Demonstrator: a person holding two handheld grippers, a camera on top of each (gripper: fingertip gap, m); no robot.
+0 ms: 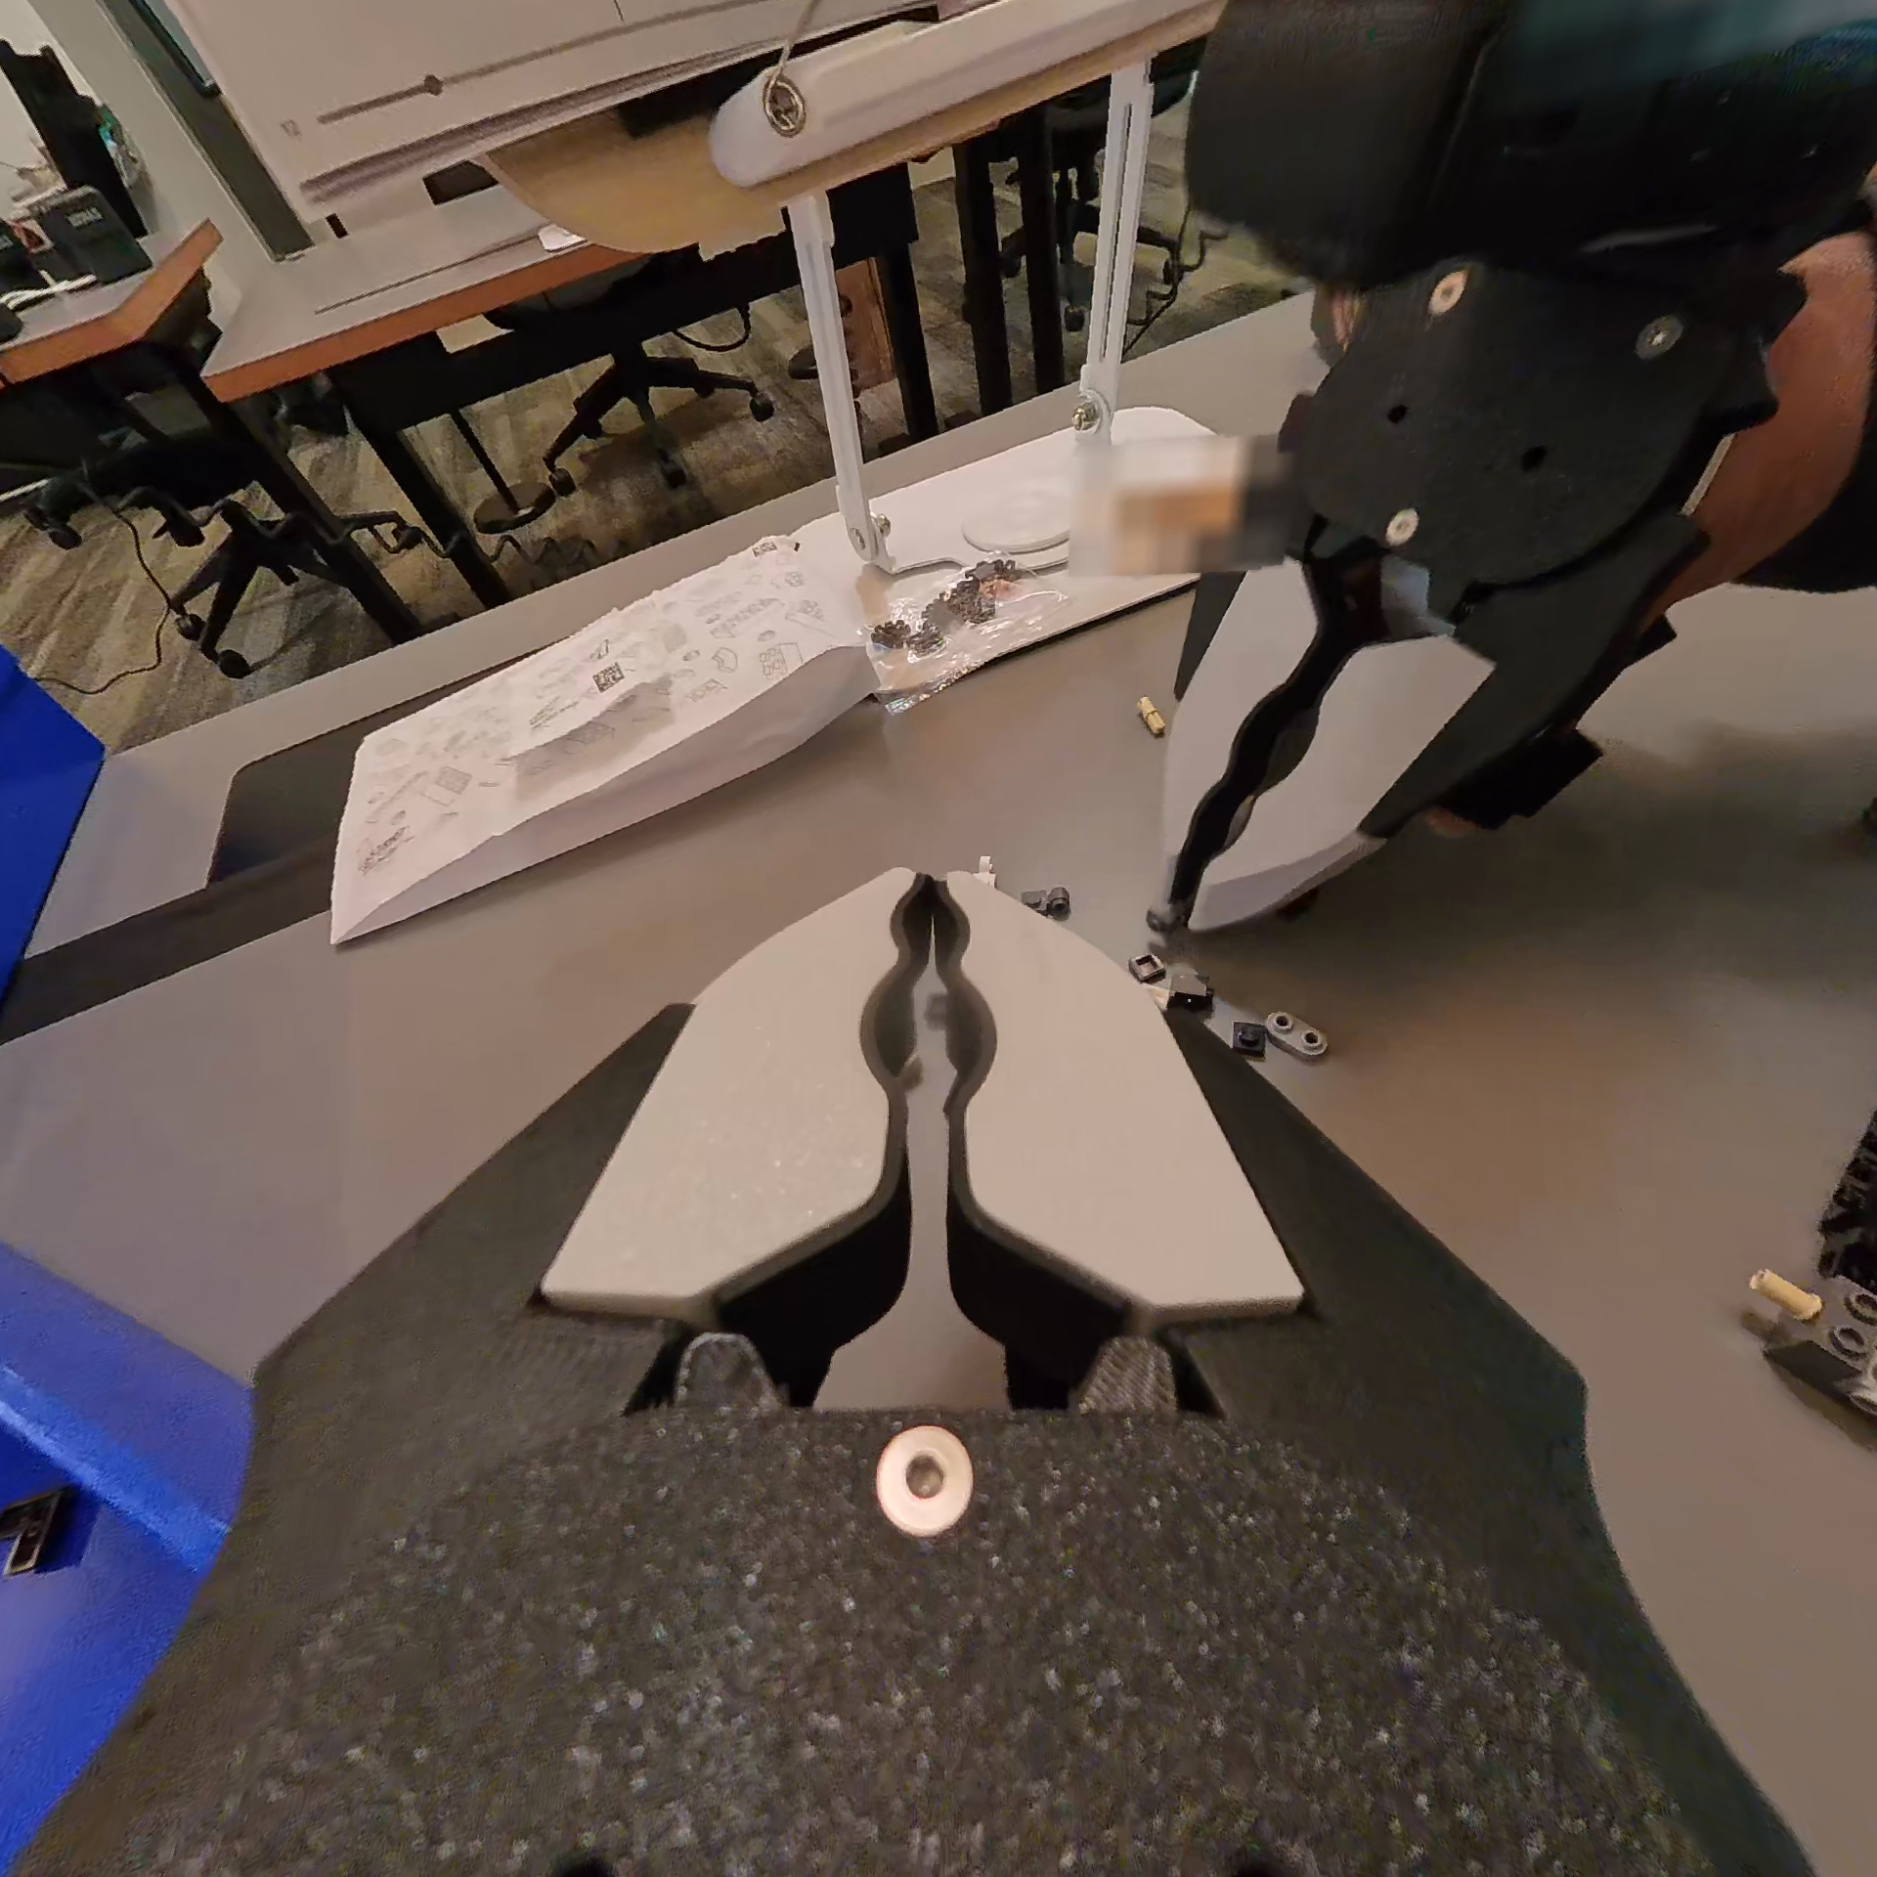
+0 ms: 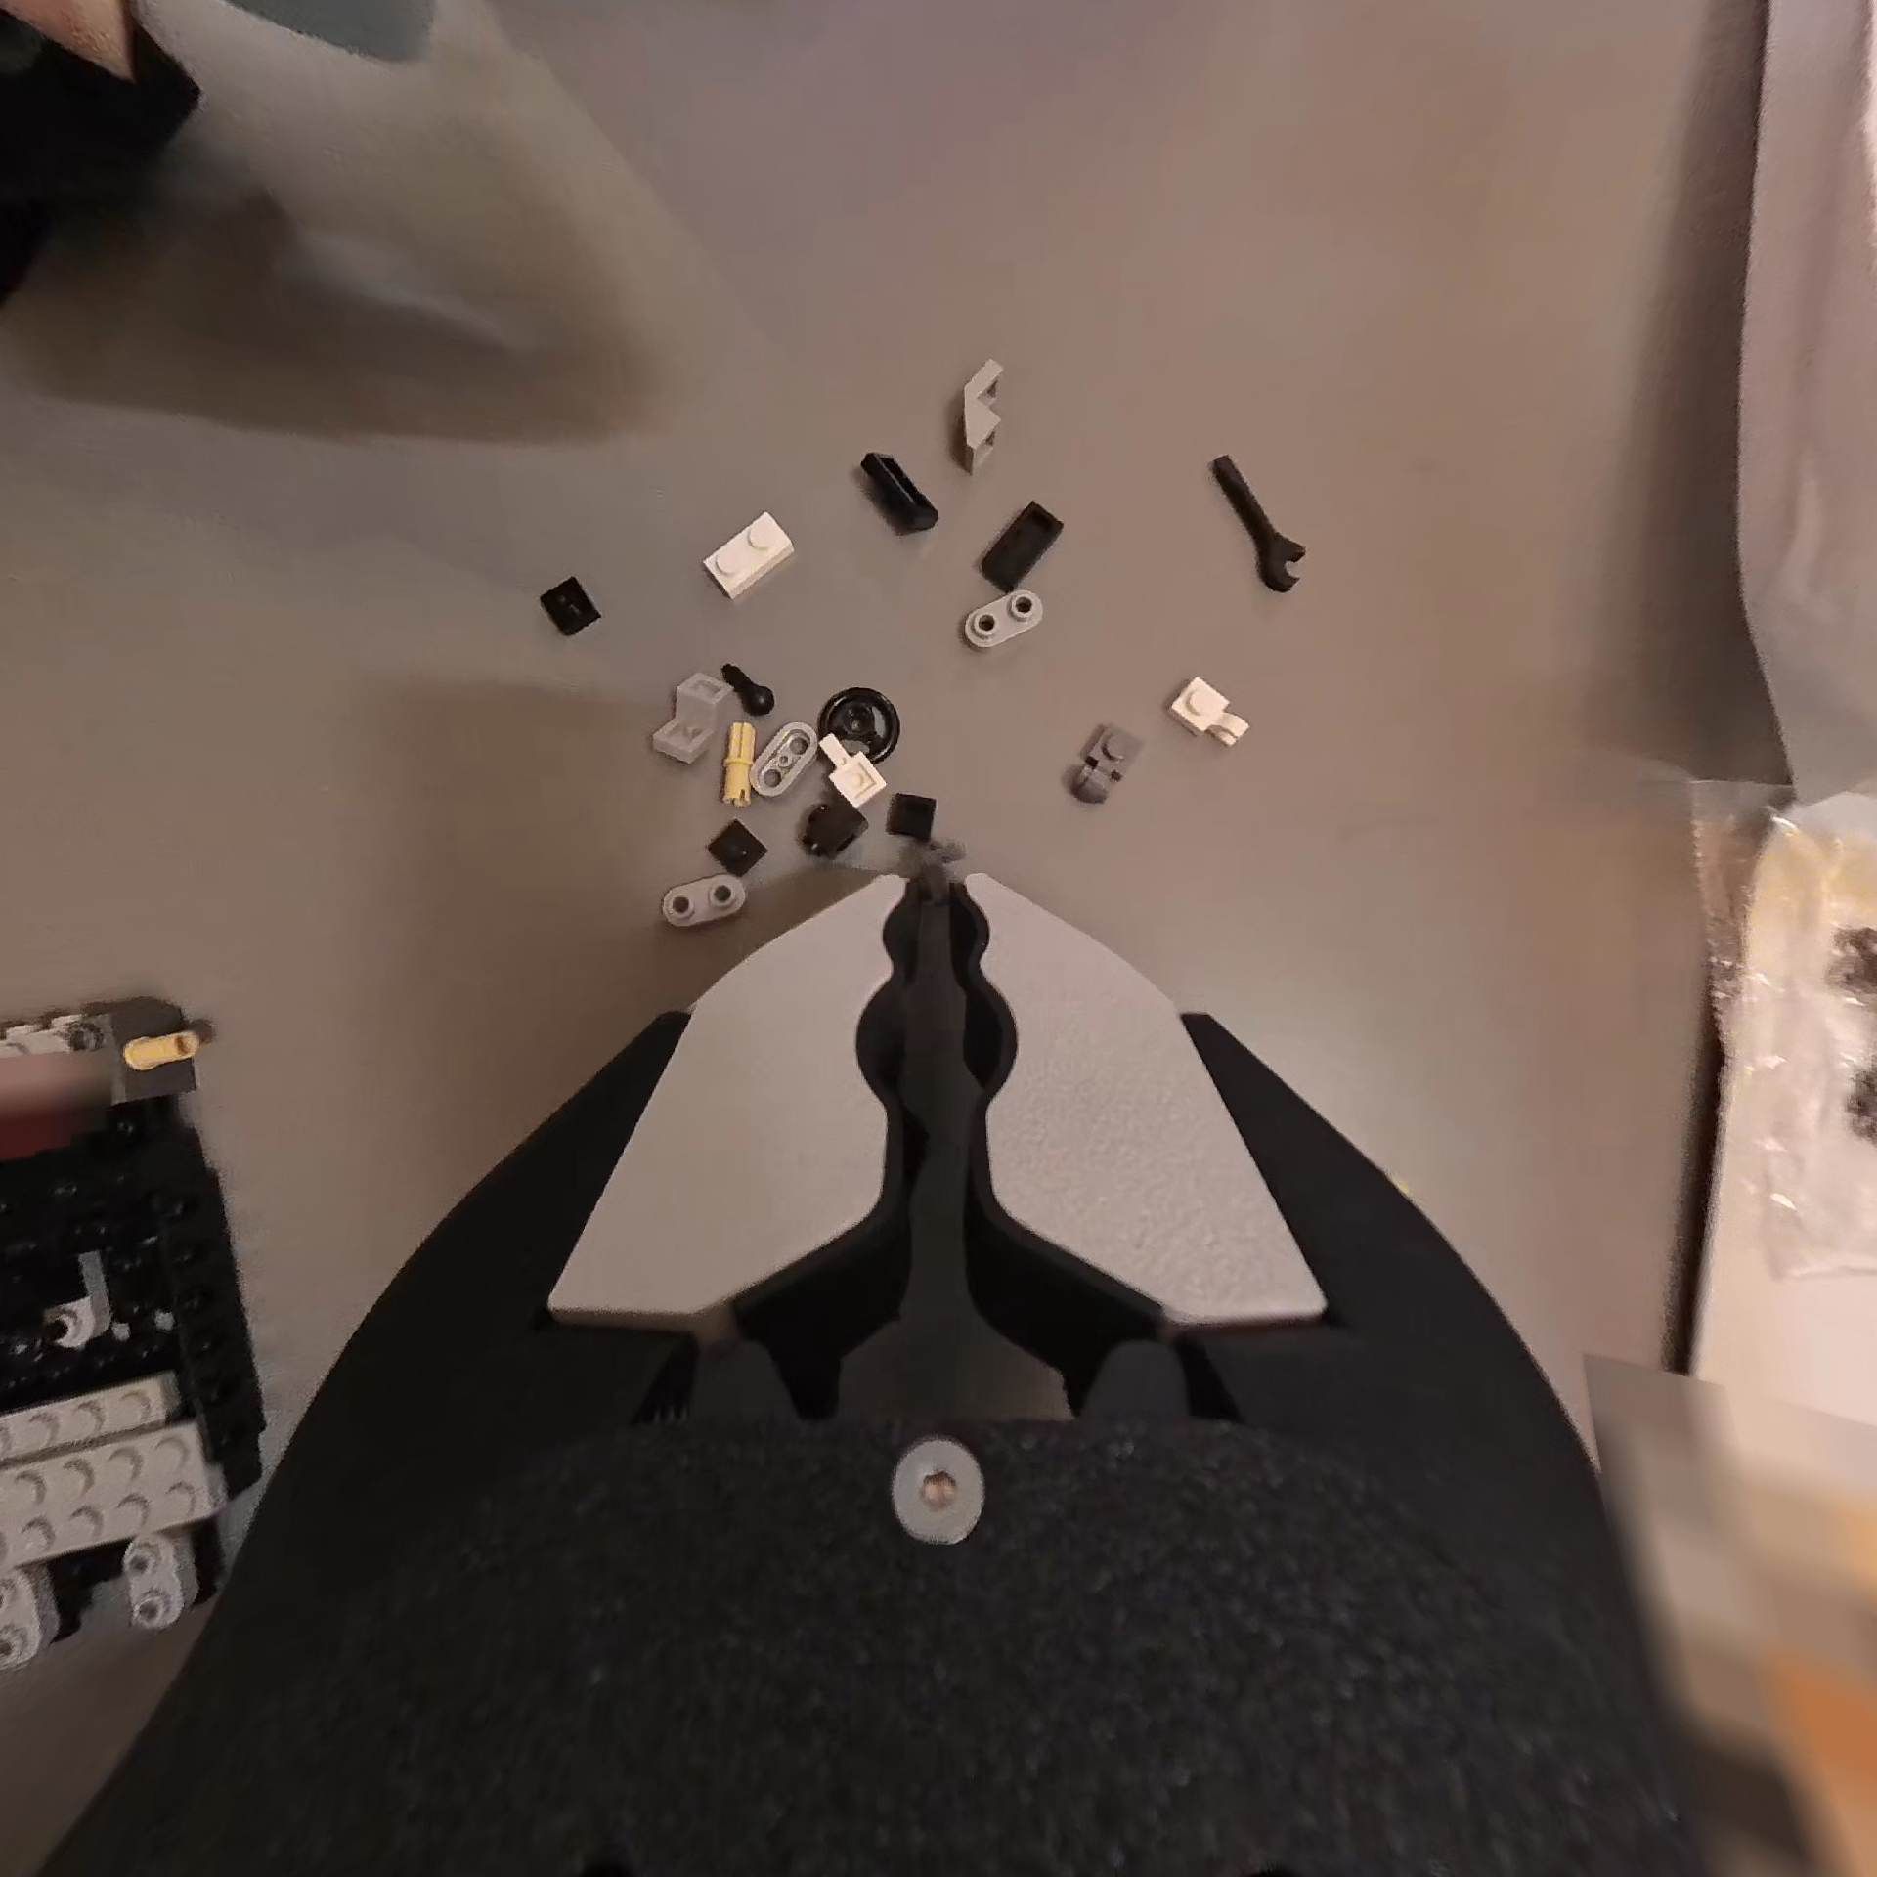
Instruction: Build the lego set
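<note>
Lego pieces (image 2: 813,711) lie loose in a small scatter on the grey table (image 2: 1320,305), spread flat and apart, most likely so each shape can be told at a glance and picked singly: white plates, black tiles, grey two-hole links, a tan pin, a small black wheel and a black wrench. The right gripper (image 2: 932,882) points down at the near edge of this scatter, its jaws drawn together on a tiny dark grey part (image 2: 932,858) pinched at the very tips, a grip suited to something so small. The half-built model (image 2: 91,1371), black and grey, sits to the left of the pile, within easy reach for fitting. The left gripper (image 1: 936,886) hovers over bare table with its jaws nearly closed and nothing between them, seemingly waiting to steady the model. Farther off lie a printed paper bag (image 1: 609,731), a clear bag of dark parts (image 1: 945,620), and a white stand (image 1: 853,406).
</note>
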